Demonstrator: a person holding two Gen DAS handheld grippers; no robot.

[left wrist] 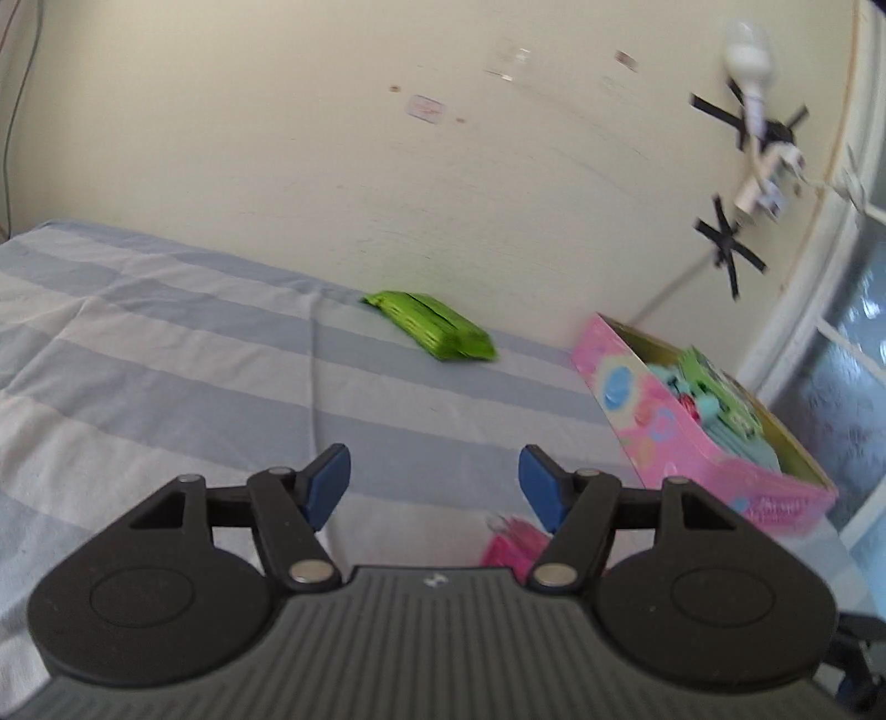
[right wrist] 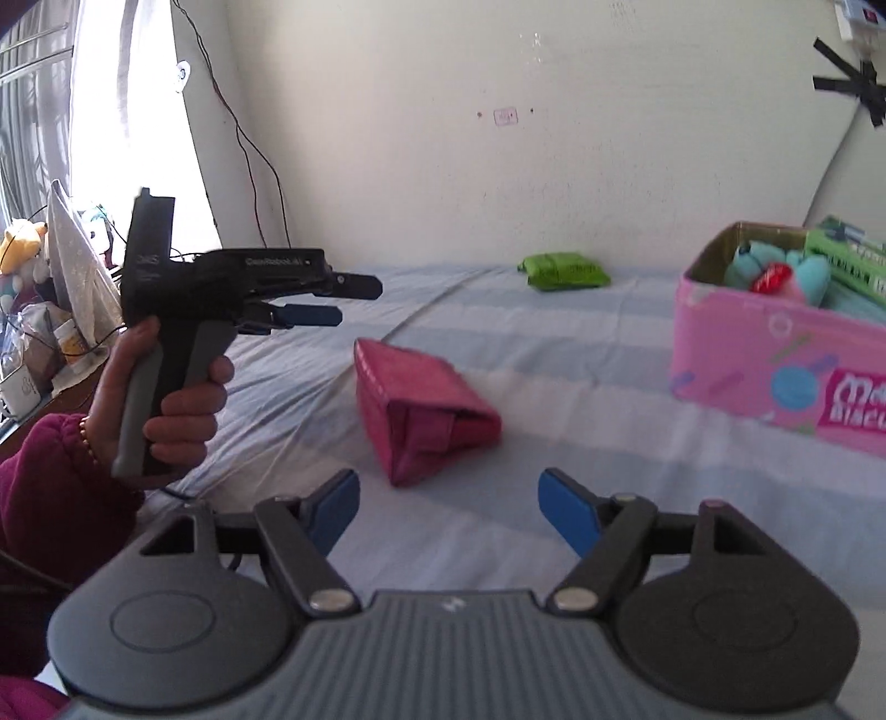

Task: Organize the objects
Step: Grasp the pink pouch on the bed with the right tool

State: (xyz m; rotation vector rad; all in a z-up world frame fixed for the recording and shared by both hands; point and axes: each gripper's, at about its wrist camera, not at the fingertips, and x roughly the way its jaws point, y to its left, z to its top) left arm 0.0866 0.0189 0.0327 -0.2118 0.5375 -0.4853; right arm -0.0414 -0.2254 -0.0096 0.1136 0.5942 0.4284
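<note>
two loose packets left: pink packet (right wrist: pixel 423 412) just ahead of the right gripper (right wrist: pixel 446 512), jaws spread and empty. drop low, straddle its folded end squarely, then carry right to the pink box (right wrist: pixel 736 354).

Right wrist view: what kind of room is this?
Probably a bedroom: a blue-and-white striped bedsheet covers the mattress against a cream wall, soft toys sit by the curtained window, and a pink cardboard box holds toys.

Bed (left wrist: pixel 166 354) w/ blue-white striped sheet, cream wall (left wrist: pixel 343 155) behind. Black tape crosses (left wrist: pixel 731 243) hold a white bulb (left wrist: pixel 747 52) on wall. Curtain (right wrist: pixel 127 111), dark cable (right wrist: pixel 260 160), stuffed toy (right wrist: pixel 22 243) far left.
</note>
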